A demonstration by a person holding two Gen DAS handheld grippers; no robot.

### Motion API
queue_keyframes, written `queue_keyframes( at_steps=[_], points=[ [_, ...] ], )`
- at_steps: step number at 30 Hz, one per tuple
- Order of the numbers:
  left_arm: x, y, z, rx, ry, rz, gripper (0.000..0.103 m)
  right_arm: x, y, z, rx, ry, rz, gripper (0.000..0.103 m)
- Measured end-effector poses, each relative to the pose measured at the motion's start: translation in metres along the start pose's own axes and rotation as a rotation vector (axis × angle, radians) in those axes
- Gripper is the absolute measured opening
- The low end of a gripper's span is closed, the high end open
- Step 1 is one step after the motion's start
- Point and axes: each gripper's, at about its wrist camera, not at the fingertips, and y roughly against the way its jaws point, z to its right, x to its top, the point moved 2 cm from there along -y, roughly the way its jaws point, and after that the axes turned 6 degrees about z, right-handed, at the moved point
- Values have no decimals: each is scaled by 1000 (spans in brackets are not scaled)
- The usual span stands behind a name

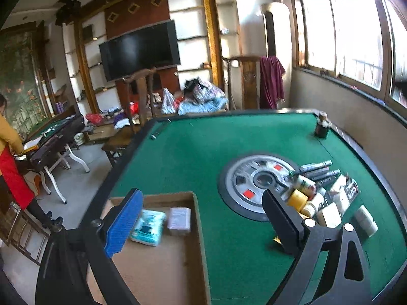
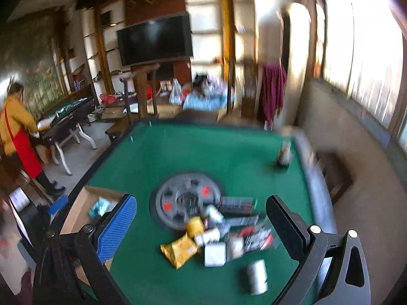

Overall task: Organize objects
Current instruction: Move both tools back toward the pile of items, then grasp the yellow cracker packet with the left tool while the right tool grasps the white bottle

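While both tools gape empty, the white roll (image 2: pixel 257 276) lies lengthwise toward the camera.

A green felt table (image 1: pixel 193 152) is seen bearing a cardboard box (image 1: pixel 195 228) near left, a pile of small items (image 2: pixel 218 233) right, a dark bottle (image 1: pixel 321 127) far right.

On the table (image 1: pixel 193 152), a box (image 1: pixel 195 228) lies left of the clutter pile (image 1: pixel 320 195), holding two packets (image 1: pixel 162 222).
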Motion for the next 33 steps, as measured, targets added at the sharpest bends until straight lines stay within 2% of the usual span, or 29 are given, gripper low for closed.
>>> queue_keyframes(
  at_steps=[2,7,11,15,19,24,28,33],
  points=[
    [-4,-9,15,-13,-14,-22,94,-29,-23,28,5,-83,-37,103],
    [-13,-34,54,-34,-71,-71,94,-96,-65,103,-45,-274,-112,103],
    [-25,-59,77,-72,-76,-121,94,-123,-77,142,-107,-336,-115,103],
    [-48,-85,98,-127,-87,-193,94,-138,-82,166,-164,-351,-77,103],
    [-71,-101,119,-188,-121,-235,94,-148,-93,178,-157,-380,-73,103],
    [-84,-109,139,-192,-204,-233,94,-155,-101,179,-133,-386,-78,103],
    [-79,-113,143,-190,-203,-217,94,-158,-103,184,-117,-405,-83,103],
    [-80,-118,152,-238,-225,-215,94,-162,-108,189,-105,-440,-96,103]
  ],
)
